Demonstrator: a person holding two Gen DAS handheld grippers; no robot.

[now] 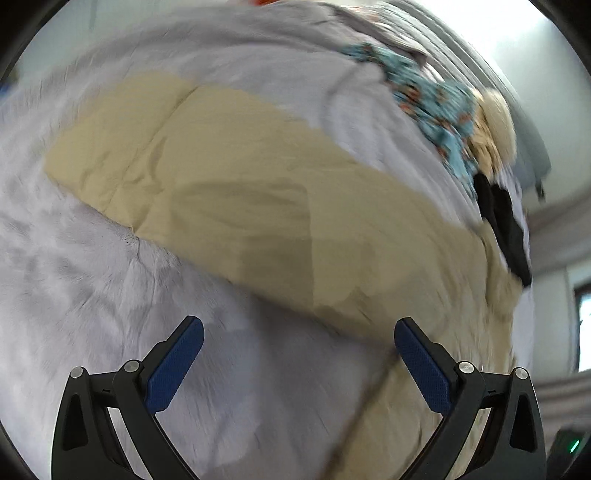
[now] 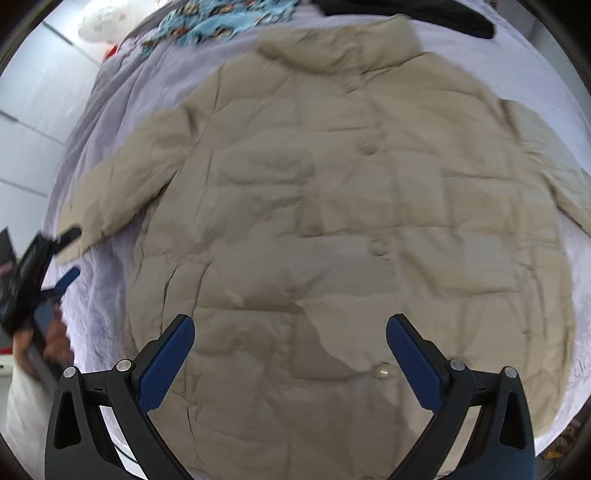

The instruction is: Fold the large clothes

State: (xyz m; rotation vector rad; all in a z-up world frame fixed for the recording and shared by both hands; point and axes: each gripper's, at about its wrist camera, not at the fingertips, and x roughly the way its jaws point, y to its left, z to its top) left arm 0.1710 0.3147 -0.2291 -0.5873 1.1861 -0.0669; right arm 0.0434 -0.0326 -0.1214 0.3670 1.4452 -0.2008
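Note:
A beige quilted jacket (image 2: 332, 221) lies spread flat, front up, on a pale lilac bed cover (image 2: 122, 110), collar at the far end and buttons down the middle. My right gripper (image 2: 290, 332) hovers open over the jacket's lower hem with nothing between its blue pads. In the left wrist view one beige sleeve (image 1: 229, 192) stretches across the lilac bed cover (image 1: 74, 295). My left gripper (image 1: 299, 334) is open above the cover just beside the sleeve's near edge, holding nothing. It shows too at the left of the right wrist view as the left gripper (image 2: 62, 258), held by a hand (image 2: 55, 339).
A blue patterned garment (image 1: 432, 96) and a black garment (image 1: 506, 225) lie heaped at the far side of the bed, with a cream item (image 1: 495, 122) between them. In the right wrist view the patterned garment (image 2: 221, 22) and the black garment (image 2: 443, 14) lie beyond the collar.

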